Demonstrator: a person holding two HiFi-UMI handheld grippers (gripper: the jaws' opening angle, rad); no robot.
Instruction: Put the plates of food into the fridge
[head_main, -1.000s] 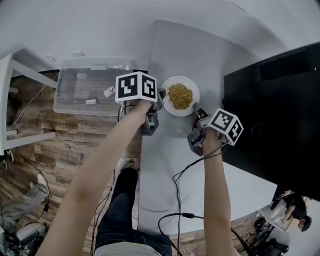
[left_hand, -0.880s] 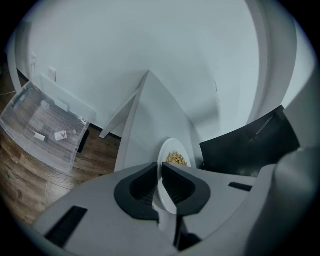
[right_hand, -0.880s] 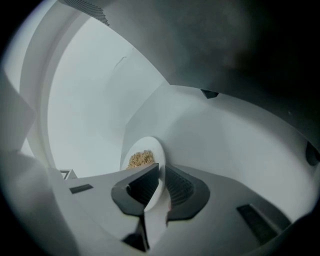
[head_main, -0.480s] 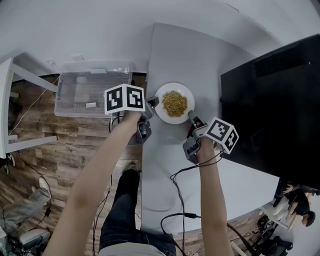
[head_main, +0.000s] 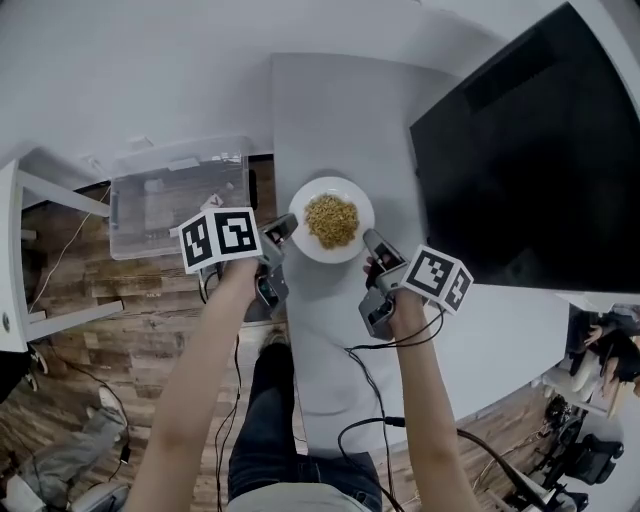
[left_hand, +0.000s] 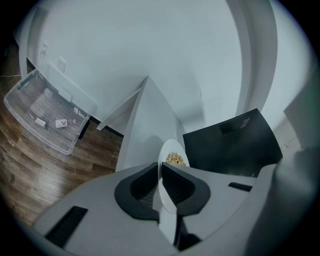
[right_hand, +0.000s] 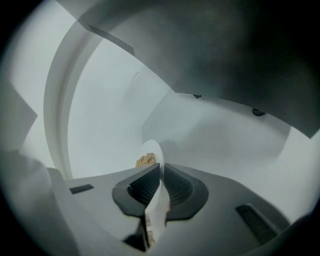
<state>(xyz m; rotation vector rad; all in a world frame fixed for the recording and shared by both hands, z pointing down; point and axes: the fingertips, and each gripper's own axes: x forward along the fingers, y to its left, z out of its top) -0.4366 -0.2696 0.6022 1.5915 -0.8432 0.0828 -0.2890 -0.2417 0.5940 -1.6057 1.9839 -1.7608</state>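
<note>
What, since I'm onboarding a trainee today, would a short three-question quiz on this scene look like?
1. True or false: the left tool and the right tool each clamp the rim of the white plate.
2. In the head view, on which side of the table is the clear plastic bin? A) left B) right C) on top of it
3. Fill in: the food is heaped at the plate's ____.
Key: 1 true; 2 A; 3 middle.

Even, soft, cool light, faint shadows, strong fisheye bending, dark vignetted corners, close foreground blurred
</note>
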